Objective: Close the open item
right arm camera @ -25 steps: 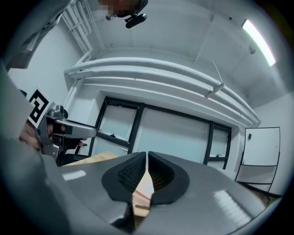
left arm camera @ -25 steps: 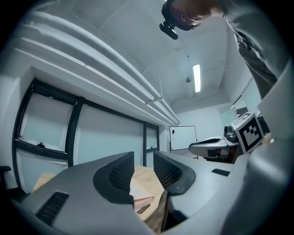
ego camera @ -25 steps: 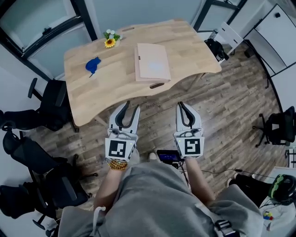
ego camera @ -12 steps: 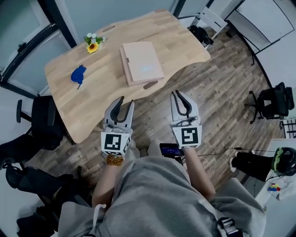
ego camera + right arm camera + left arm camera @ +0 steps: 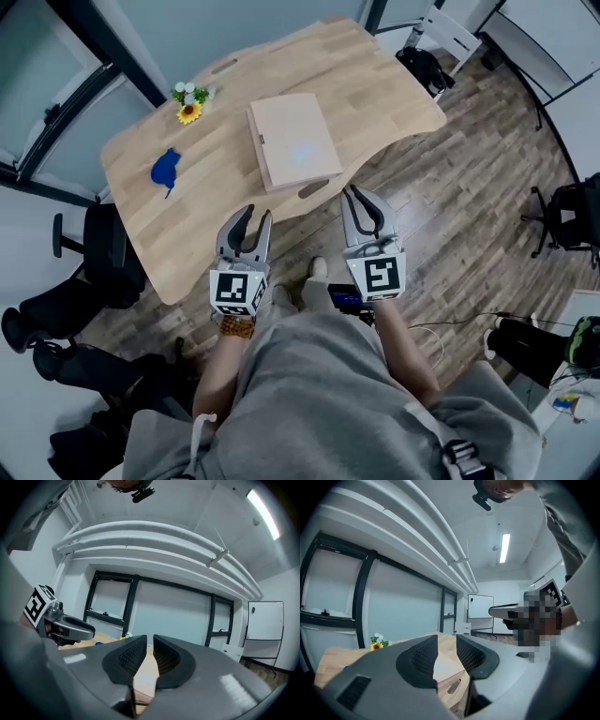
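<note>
We had brought the left gripper [image 5: 251,217] and right gripper [image 5: 360,195] nearer the worktop [image 5: 375,75], flat pink box [image 5: 295,141] at 12 o'clock; left jaws stood apart, right jaws had just opened slightly, both empty.

The box [image 5: 292,141] lies centred on the surface [image 5: 375,75], upper frame; flowers [image 5: 190,111] upper left of it, a small object [image 5: 166,171] left; my left tongs [image 5: 258,214] and right tongs [image 5: 361,195] below.

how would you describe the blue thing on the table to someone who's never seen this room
Find the light wooden table. Toward its left end, left of the flat pale pink case and nearer the person than the little sunflower, lies a small blue object. It is the only blue thing there, and much smaller than the case.
</note>
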Action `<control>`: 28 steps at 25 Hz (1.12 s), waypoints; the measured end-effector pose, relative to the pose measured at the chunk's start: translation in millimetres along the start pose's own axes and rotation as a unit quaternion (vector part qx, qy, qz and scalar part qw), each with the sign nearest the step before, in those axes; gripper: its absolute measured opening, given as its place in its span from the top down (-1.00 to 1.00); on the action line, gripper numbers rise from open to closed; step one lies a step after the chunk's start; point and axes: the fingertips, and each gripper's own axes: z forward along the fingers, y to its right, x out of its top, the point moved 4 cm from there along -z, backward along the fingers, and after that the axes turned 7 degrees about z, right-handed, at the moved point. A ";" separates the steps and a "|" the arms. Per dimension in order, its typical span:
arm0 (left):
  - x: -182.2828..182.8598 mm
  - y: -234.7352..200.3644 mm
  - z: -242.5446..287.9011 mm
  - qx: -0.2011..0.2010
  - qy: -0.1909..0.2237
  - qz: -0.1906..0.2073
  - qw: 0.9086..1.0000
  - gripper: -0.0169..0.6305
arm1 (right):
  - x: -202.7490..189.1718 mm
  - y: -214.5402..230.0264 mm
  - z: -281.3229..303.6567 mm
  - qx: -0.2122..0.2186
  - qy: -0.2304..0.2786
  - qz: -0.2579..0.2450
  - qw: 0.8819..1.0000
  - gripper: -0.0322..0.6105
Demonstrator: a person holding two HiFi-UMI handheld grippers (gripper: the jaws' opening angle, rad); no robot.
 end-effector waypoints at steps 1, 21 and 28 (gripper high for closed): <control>-1.0 -1.4 6.2 0.008 -0.007 -0.003 1.000 0.56 | -3.2 5.7 6.9 0.009 -0.001 0.009 1.000 0.73; -127.9 -55.8 123.2 -0.009 -0.140 -0.094 0.986 0.55 | -28.5 54.8 88.5 0.040 -0.045 0.014 0.998 0.73; -192.2 -67.6 154.9 -0.054 -0.199 -0.171 0.964 0.55 | -27.5 53.9 103.4 -0.006 -0.070 0.005 0.997 0.73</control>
